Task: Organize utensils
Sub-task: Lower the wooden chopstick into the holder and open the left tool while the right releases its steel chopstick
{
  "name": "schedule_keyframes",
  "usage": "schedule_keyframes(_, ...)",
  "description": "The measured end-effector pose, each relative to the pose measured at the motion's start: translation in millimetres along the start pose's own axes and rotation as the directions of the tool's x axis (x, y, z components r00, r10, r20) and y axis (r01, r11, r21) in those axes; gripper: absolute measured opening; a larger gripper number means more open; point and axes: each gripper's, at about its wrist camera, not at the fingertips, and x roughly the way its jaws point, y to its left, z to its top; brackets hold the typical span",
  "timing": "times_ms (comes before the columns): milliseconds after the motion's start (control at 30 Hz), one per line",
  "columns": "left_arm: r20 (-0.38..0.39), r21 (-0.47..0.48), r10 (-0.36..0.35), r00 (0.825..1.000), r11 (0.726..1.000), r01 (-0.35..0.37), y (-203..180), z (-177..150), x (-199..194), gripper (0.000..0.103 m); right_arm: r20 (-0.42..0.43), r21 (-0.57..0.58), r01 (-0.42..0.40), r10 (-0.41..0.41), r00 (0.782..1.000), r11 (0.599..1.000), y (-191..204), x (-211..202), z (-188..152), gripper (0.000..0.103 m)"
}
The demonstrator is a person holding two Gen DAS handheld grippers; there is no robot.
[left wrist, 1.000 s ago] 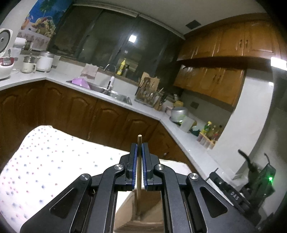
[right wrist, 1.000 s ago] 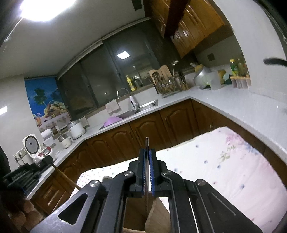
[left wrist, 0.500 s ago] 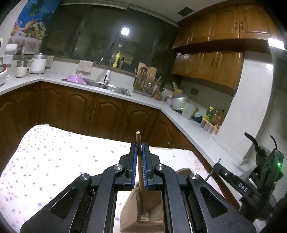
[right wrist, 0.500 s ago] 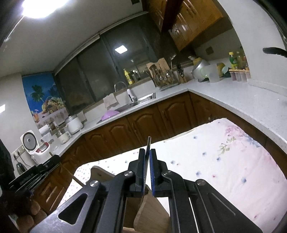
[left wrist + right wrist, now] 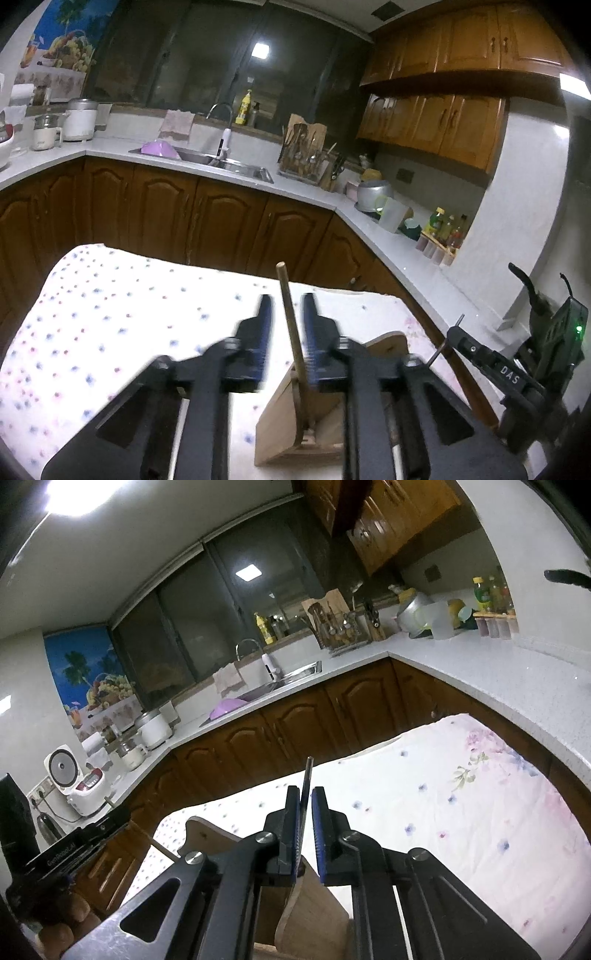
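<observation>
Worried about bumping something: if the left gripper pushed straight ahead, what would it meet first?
Probably the left gripper meets the flowered tablecloth, beyond the wooden stick between its opening jaws; depth is unclear.

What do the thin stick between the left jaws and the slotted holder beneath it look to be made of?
Stick: likely wood or bamboo, with a matte brown, round shaft and blunt tip. Holder: pale unfinished-looking wood, with flat tan faces and faint grain.

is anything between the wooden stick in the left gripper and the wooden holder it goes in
Nothing visible. The wooden stick already stands with its lower end in the wooden holder. The left gripper is opening, its pads clear of the stick on both sides.
</observation>
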Motion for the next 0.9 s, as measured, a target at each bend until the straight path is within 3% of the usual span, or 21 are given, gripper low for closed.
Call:
schedule_keyframes(67,0.001,-0.002,0.000,1.000,1.000,0.000,2,-1,-3,0.041,-0.011,0.007,-0.007,0.007,1.000,1.000,-1,0,0,0.015)
schedule_keyframes(100,0.000,-0.002,-0.003,1.000,1.000,0.003,3,-1,-6,0.047,-0.015,0.013,-0.014,0.014,1.000,1.000,-2,-2,0,0.026)
schedule_keyframes(133,-0.001,-0.001,-0.003,1.000,1.000,0.003,5,-2,-9,0.054,-0.014,0.017,-0.019,0.020,1.000,1.000,-3,-4,-1,0.044)
schedule_keyframes(200,-0.001,0.001,0.007,1.000,1.000,-0.007,7,-4,-16,0.065,-0.006,0.021,-0.024,0.024,1.000,0.999,-3,-10,-1,0.059)
schedule_keyframes(267,-0.003,-0.002,0.019,1.000,1.000,-0.019,11,-6,-24,0.075,-0.001,0.024,-0.034,0.034,0.999,0.999,-2,-18,-2,0.065)
schedule_keyframes(333,-0.007,-0.010,0.027,1.000,1.000,-0.027,15,-9,-33,0.084,0.001,0.033,-0.044,0.044,0.999,0.998,-2,-27,-4,0.085)
schedule_keyframes(400,-0.014,-0.018,0.043,0.999,0.999,-0.043,20,-13,-43,0.091,0.005,0.036,-0.057,0.057,0.998,0.998,-1,-35,-6,0.096)
schedule_keyframes(533,-0.036,-0.019,0.065,0.997,0.998,-0.066,28,-23,-65,0.096,-0.005,0.016,-0.068,0.068,0.998,0.998,5,-58,-17,0.097)
schedule_keyframes(900,-0.124,0.014,0.097,0.988,0.995,-0.096,44,-71,-122,0.096,-0.062,-0.025,-0.078,0.077,0.995,0.997,17,-119,-55,0.098)
